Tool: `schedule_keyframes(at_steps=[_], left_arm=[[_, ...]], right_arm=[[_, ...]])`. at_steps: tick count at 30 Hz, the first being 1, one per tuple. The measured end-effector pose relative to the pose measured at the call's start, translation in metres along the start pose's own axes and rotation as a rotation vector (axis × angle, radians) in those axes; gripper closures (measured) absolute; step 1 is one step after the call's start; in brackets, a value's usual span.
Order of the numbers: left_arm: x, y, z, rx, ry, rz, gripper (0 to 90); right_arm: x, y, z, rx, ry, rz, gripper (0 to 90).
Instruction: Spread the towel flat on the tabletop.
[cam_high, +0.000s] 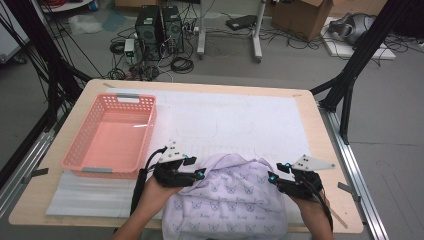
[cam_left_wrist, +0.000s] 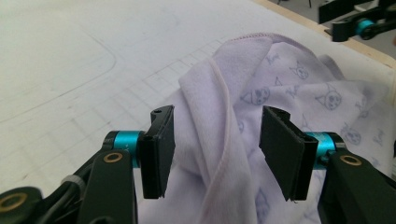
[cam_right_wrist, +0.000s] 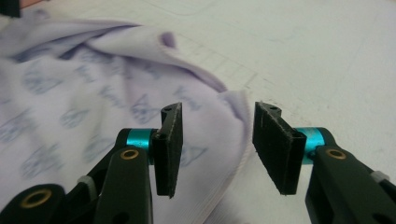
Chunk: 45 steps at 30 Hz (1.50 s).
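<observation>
Both your grippers, left gripper (cam_left_wrist: 215, 154) and right gripper (cam_right_wrist: 217, 147), stand released over the lilac cat-printed cloth (cam_high: 230, 197), its writing too small to read.

Rumpled lilac cat-print cloth (cam_high: 232, 197) lies at table's near edge.

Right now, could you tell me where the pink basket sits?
In the high view, the pink basket sits on the table's far left, beyond the left gripper and left of the lilac cloth.
</observation>
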<state>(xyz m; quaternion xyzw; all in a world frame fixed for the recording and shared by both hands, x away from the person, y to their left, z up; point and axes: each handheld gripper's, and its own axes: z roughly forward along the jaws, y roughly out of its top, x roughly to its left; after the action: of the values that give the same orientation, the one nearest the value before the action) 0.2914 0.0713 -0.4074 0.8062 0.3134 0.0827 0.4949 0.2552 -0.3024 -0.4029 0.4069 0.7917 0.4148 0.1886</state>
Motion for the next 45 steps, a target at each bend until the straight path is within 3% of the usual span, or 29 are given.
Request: schedule_keyframes(at_steps=[5, 9, 10, 11, 12, 14, 17, 24, 29, 35, 37, 40, 42, 45], left_arm=[[-0.002, 0.010, 0.030, 0.063, -0.022, 0.024, 48.4], [-0.002, 0.006, 0.043, 0.120, -0.007, 0.037, 73.3], [0.000, 0.005, 0.043, 0.107, 0.002, 0.036, 79.3], [0.001, 0.005, 0.040, 0.091, 0.014, 0.025, 82.5], [0.002, 0.004, 0.037, 0.078, 0.029, 0.015, 83.3], [0.007, 0.003, 0.030, 0.063, 0.066, 0.002, 84.3], [0.015, -0.001, 0.017, 0.041, 0.109, -0.032, 84.7], [0.024, -0.025, -0.010, 0.004, 0.140, -0.119, 84.7], [0.023, -0.044, -0.024, -0.008, 0.138, -0.135, 84.6], [0.017, -0.058, -0.034, -0.001, 0.117, -0.112, 83.9], [0.017, -0.055, -0.034, -0.019, 0.114, -0.108, 79.3], [0.019, -0.042, -0.031, -0.033, 0.131, -0.109, 60.6], [0.021, -0.031, -0.026, -0.042, 0.135, -0.099, 55.6], [0.029, -0.014, -0.012, -0.010, 0.126, -0.093, 51.5]], right_arm=[[-0.014, 0.007, 0.034, 0.059, -0.052, 0.045, 50.0], [-0.021, 0.010, 0.059, 0.143, -0.060, 0.043, 48.5], [-0.022, 0.009, 0.063, 0.164, -0.051, 0.049, 51.8], [-0.023, 0.008, 0.065, 0.176, -0.026, 0.056, 61.6], [-0.024, 0.006, 0.064, 0.171, 0.008, 0.065, 71.5], [-0.020, 0.005, 0.058, 0.171, 0.008, 0.029, 84.1], [-0.017, -0.001, 0.047, 0.157, 0.001, 0.009, 84.6], [-0.014, -0.019, 0.015, 0.137, -0.020, 0.012, 84.3], [-0.011, -0.028, -0.001, 0.138, -0.022, 0.012, 84.2], [-0.007, -0.040, -0.013, 0.167, -0.037, -0.007, 85.3], [-0.006, -0.043, -0.015, 0.157, -0.022, 0.001, 84.0], [-0.006, -0.042, -0.017, 0.131, -0.029, 0.002, 73.4], [-0.006, -0.039, -0.020, 0.101, -0.029, 0.016, 69.5], [-0.007, -0.034, -0.027, 0.046, -0.036, 0.000, 65.2]])
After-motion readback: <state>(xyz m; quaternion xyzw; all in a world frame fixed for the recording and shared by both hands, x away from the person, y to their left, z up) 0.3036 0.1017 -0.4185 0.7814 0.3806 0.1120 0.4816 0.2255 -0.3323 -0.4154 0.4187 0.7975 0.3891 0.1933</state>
